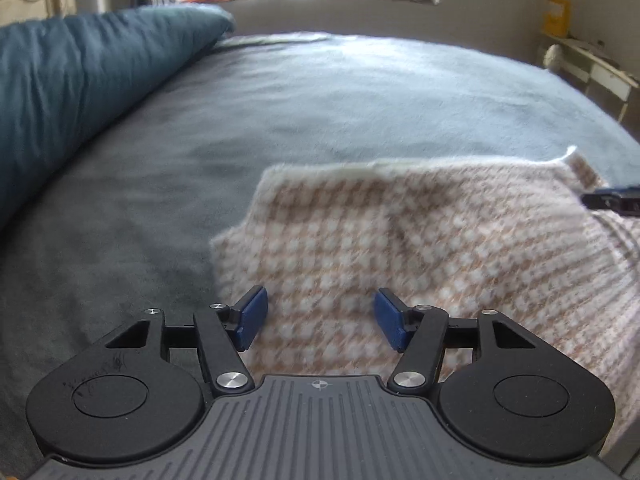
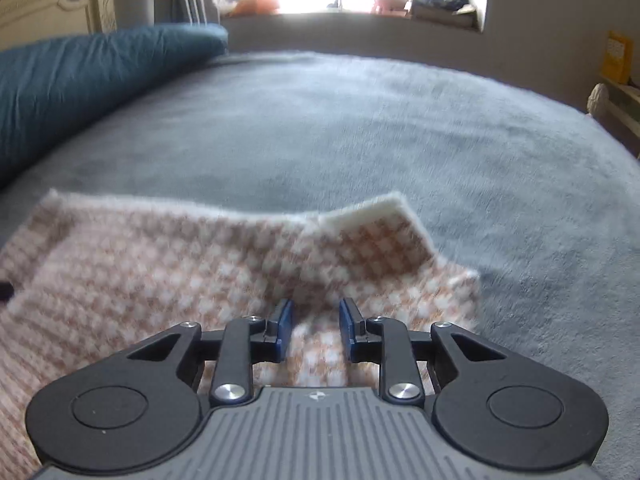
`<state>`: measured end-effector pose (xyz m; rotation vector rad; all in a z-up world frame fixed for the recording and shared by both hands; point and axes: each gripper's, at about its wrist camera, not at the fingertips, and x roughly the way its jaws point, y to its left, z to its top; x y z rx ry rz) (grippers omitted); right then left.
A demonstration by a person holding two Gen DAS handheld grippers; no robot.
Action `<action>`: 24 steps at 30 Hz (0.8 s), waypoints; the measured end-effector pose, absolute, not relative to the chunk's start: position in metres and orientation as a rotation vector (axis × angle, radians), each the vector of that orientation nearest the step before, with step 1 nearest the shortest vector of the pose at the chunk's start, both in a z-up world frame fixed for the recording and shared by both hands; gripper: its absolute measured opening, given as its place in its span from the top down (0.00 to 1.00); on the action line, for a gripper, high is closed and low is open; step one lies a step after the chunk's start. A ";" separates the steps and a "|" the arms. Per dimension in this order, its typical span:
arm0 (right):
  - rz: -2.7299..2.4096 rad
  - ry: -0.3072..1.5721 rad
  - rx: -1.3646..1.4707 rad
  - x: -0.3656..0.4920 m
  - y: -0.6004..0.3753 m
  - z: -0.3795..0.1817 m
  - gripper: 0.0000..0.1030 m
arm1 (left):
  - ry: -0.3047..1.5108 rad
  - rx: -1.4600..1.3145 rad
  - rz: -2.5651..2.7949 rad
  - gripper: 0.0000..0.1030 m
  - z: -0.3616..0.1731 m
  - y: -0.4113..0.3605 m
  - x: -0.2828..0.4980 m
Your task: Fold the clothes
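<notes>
A tan-and-white houndstooth knit garment (image 1: 420, 248) lies on a grey-blue plush blanket (image 1: 320, 96) spread over a bed, beside a teal pillow (image 1: 80, 92) at the blanket's left. No brand, label or legible writing shows on the garment or on either tool; a yellow box (image 1: 557, 14) by the far wall carries marks too blurred to read.

The left gripper (image 1: 320, 318) hangs over the garment's near part with its blue pads (image 1: 252, 316) spread wide and nothing between them but the cloth below; they do not press on it. The left wrist view alone shows a dark tool tip (image 1: 612, 202) at the garment's right corner, and a white shelf unit (image 1: 596, 68) beyond.

The right gripper (image 2: 314, 330) stands with its pads a narrow gap apart over a raised ridge of the knit; whether they nip it cannot be told. Only the right wrist view shows the garment's cream-edged flap (image 2: 372, 224) turned up, and the windowsill (image 2: 352, 20).
</notes>
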<state>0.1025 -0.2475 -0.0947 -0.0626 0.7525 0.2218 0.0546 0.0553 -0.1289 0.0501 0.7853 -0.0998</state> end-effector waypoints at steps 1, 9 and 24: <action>0.217 0.723 -0.060 0.104 -0.249 -0.089 0.74 | 0.765 0.063 -0.113 0.42 -0.127 0.053 0.057; 0.056 0.786 -0.173 0.140 -0.266 -0.121 0.76 | 0.839 -0.022 -0.086 0.39 -0.149 0.059 0.104; 0.821 0.792 -0.188 0.053 -0.166 -0.056 0.74 | 0.861 -0.162 -0.060 0.40 -0.109 0.121 0.062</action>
